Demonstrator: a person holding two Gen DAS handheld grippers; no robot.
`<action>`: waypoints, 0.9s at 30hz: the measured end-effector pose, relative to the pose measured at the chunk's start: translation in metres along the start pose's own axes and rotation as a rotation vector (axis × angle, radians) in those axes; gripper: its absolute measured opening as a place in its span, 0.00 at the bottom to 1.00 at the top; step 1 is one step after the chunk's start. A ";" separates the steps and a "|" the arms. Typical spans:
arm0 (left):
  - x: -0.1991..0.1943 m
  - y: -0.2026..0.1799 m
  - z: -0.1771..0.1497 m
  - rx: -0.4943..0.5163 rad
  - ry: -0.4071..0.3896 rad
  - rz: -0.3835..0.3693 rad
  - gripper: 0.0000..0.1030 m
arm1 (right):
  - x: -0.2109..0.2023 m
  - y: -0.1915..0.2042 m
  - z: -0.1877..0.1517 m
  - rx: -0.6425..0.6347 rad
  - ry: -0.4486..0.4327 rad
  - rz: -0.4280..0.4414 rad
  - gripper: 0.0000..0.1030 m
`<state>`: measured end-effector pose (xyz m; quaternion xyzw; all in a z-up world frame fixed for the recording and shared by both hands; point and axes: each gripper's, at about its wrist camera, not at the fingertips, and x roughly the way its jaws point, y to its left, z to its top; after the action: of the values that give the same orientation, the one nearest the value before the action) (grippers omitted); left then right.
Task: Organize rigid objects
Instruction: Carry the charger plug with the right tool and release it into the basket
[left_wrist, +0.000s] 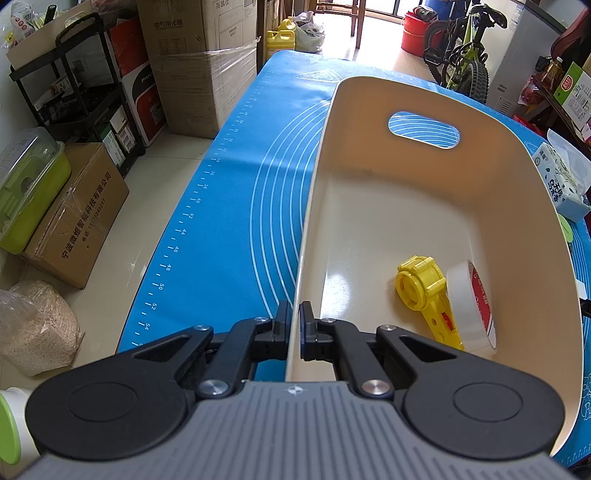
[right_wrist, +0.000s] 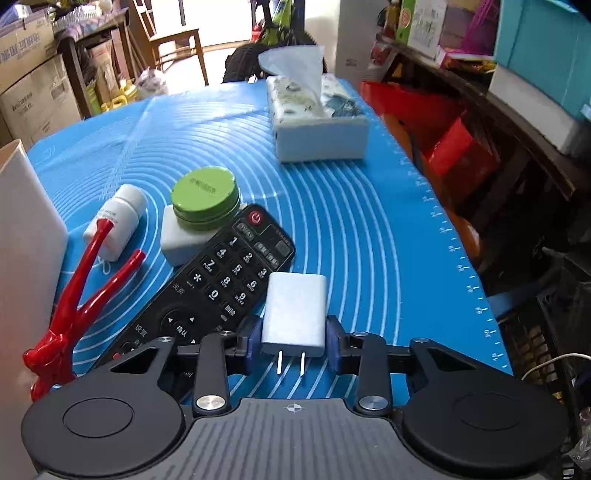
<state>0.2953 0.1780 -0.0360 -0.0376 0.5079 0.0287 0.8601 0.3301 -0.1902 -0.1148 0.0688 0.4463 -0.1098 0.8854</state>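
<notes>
Left gripper is clamped on the near left wall of the cream storage bin, one finger outside, one inside. The bin stands on the blue silicone mat; its floor is mostly bare, with a yellow plastic tool and a roll of white tape touching each other against the right wall. A handle slot pierces the far wall. Open mat lies left of the bin up to the table edge.

Right gripper has its pads closed against the sides of a white plug charger, prongs pointing toward the camera. Just left of the charger lies a black remote control, touching a green-lidded white jar. Further left are a small white bottle and red pliers, beside the bin's outer wall. A tissue pack sits well apart at the far side; clear mat extends right to the ruled edge.
</notes>
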 end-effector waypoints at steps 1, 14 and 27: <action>0.000 0.000 0.000 0.000 0.000 0.000 0.06 | -0.004 0.000 0.000 -0.002 -0.013 0.005 0.41; 0.000 0.000 0.000 -0.001 0.000 0.000 0.06 | -0.064 0.019 0.021 -0.050 -0.131 0.086 0.40; 0.000 0.000 0.000 0.001 0.001 0.001 0.06 | -0.126 0.085 0.046 -0.152 -0.220 0.280 0.41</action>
<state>0.2952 0.1778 -0.0365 -0.0372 0.5082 0.0288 0.8599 0.3151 -0.1011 0.0156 0.0508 0.3400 0.0418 0.9381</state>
